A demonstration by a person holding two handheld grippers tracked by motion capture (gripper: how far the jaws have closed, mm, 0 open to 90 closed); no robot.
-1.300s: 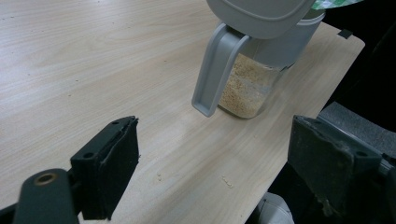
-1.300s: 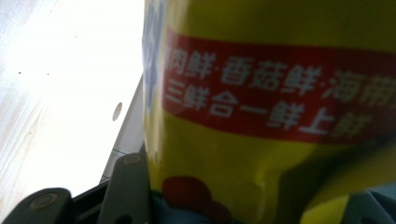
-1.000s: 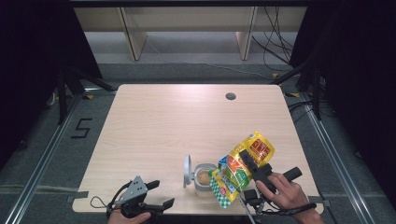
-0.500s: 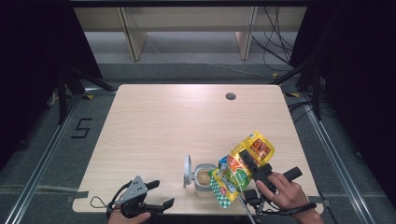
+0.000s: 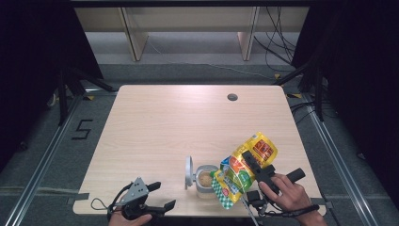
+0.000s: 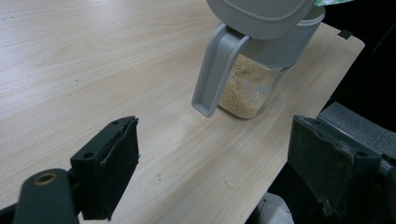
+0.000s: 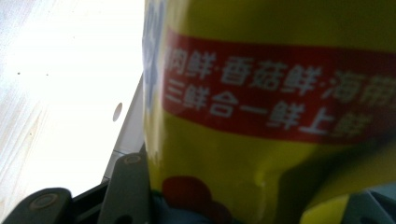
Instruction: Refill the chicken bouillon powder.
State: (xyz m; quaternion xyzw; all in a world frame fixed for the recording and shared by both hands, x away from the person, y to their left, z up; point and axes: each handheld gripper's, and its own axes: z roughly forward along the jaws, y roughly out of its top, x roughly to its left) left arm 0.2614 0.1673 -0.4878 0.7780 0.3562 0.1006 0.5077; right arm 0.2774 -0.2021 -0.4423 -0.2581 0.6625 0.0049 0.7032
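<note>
your right gripper (image 5: 248, 165) is clamped on the yellow seasoning pouch (image 5: 247, 165) — the jaws sit partway closed with the bag pressed between them, and in the right gripper view the pouch (image 7: 280, 116), with its red band of white lettering, stands right up against the camera. you hold the pouch tilted, its green-checked lower end hanging right at the open mouth of the clear jar (image 5: 205, 181); whether it touches the rim i cannot tell.

the jar stands near the front edge of the tabletop (image 5: 188, 122), a little right of the middle. its grey flip lid (image 5: 188, 172) is swung up on the jar's left side. inside is a tan, crumbly powder, filling the jar (image 6: 250, 84) up to roughly the height where the grey collar begins. a few stray grains (image 6: 227, 182) lie on the wood in front of it.

your left gripper (image 5: 157, 197) rests at the front edge toward the front left corner, well apart from the jar — its jaws stand wide with nothing between them.
</note>
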